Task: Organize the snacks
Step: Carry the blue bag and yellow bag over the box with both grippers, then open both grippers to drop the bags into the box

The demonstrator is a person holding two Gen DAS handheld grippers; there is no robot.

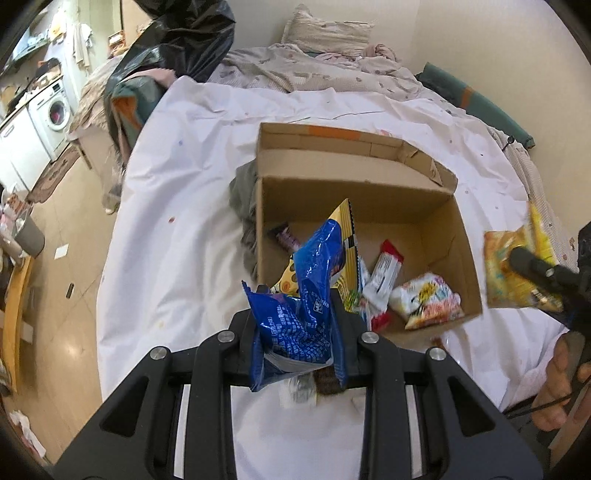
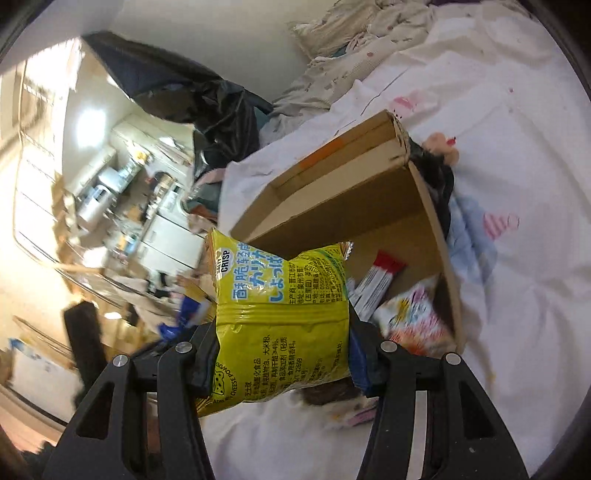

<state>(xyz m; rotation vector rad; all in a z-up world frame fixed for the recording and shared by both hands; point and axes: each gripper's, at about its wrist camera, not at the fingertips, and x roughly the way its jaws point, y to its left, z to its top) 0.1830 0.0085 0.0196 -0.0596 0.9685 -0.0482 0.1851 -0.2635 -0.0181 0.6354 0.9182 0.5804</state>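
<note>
My left gripper (image 1: pixel 300 317) is shut on a crumpled blue snack bag (image 1: pixel 295 314) and holds it over the near left corner of an open cardboard box (image 1: pixel 354 173) on the bed. Inside the box lie a yellow packet (image 1: pixel 345 236), a red-and-white bar (image 1: pixel 384 269) and a white patterned packet (image 1: pixel 428 299). My right gripper (image 2: pixel 282 332) is shut on a yellow-green crisp bag (image 2: pixel 280 317) held beside the same box (image 2: pixel 332 199). That bag (image 1: pixel 517 266) also shows at the right edge of the left wrist view, beyond the box's right wall.
The box rests on a white sheet (image 1: pixel 184 206) spread over the bed. A grey cloth (image 1: pixel 243 206) is bunched at the box's left wall. A black plastic bag (image 1: pixel 184 40), rumpled bedding and a pillow (image 1: pixel 325 29) lie farther back. A washing machine (image 1: pixel 53 110) stands far left.
</note>
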